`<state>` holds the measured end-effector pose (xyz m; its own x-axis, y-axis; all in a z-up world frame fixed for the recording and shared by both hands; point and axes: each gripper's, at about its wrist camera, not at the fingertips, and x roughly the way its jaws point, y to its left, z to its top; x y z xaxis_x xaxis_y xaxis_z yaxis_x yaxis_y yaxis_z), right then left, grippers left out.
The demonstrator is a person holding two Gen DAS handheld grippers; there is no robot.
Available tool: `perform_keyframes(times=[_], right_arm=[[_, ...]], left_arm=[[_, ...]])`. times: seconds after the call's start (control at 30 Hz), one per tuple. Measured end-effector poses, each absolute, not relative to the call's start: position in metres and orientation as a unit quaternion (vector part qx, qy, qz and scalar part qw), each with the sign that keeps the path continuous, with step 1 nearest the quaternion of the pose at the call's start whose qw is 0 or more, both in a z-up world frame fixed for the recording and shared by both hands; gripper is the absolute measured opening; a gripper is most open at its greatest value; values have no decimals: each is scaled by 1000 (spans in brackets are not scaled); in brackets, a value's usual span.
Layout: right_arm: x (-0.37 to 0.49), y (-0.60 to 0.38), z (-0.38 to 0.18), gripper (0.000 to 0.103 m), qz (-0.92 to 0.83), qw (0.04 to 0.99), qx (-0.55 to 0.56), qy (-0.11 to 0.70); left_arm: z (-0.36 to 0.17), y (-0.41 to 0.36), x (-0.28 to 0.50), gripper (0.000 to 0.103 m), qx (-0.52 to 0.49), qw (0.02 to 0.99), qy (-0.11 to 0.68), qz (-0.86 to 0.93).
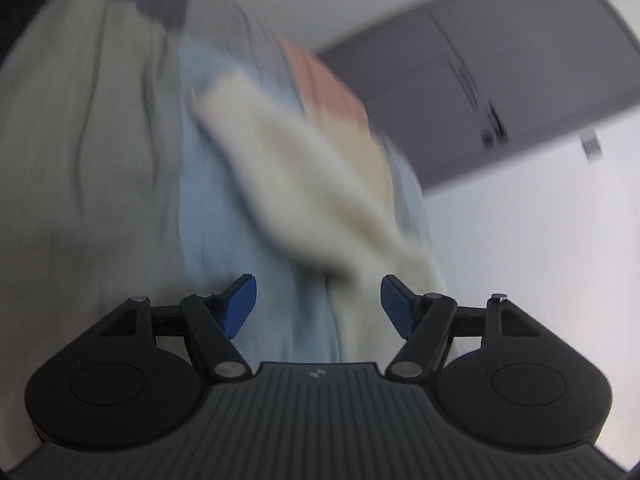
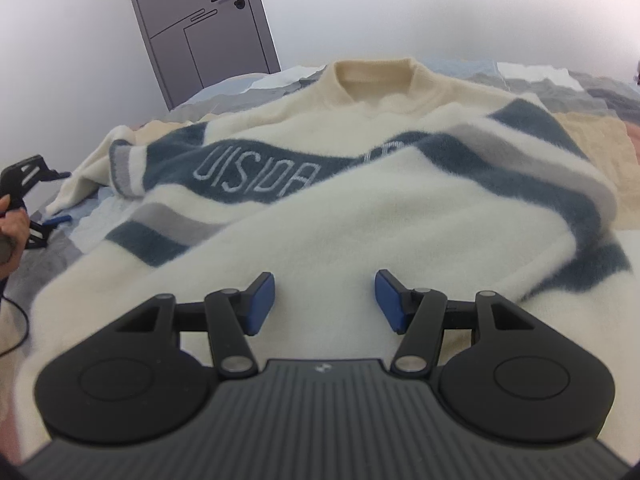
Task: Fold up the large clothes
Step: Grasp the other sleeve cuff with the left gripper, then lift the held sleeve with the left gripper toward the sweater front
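Observation:
A fluffy cream sweater (image 2: 360, 208) with dark teal and grey stripes and white lettering lies spread on the bed, its collar (image 2: 374, 76) at the far side. My right gripper (image 2: 324, 302) hovers over the sweater's near hem, open, its blue pads apart above the cloth. The left wrist view is blurred and tilted. There a cream sleeve (image 1: 304, 184) runs down between the blue pads of my left gripper (image 1: 318, 304), which stand wide and do not press on it. In the right wrist view the left gripper (image 2: 64, 198) is at the far left beside the sleeve, held by a hand (image 2: 12, 228).
The sweater rests on a patchwork bed cover (image 2: 592, 140) in blue, grey, beige and pink. A grey door (image 2: 200, 20) stands in the white wall behind the bed. A dark cable (image 2: 16, 332) hangs at the left edge.

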<state>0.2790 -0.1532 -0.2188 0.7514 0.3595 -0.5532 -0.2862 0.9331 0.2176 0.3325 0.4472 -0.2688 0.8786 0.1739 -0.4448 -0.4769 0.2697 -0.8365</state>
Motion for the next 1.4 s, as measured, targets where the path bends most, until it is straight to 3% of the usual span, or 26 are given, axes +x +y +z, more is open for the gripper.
perform_keyframes(times=[0.23,0.3,0.37,0.43,0.7,0.87,1.4], right_arm=[[295,-142,-221,59,157,941,47,296],[299,-141,-221,59,152,941,56,296],[304,-140,-222,59,147,941,62,297],[308,-139,-221,59,143,942,65,296],[312,-140,-222,60,142,941,81,295],[311,-147,-218,58,148,938,95,298],[265,-187,-174,59,164,948,127,243]], left_arm=[[-276,493,376,67,-572,769,127,255],[-266,501,392,56,-533,786,146,276],[-259,512,410,18,-486,796,185,311],[-252,525,418,11,-470,795,197,329],[-168,527,424,9,-369,840,154,366],[-100,489,411,9,-311,883,148,320],[71,222,361,9,-98,980,126,121]])
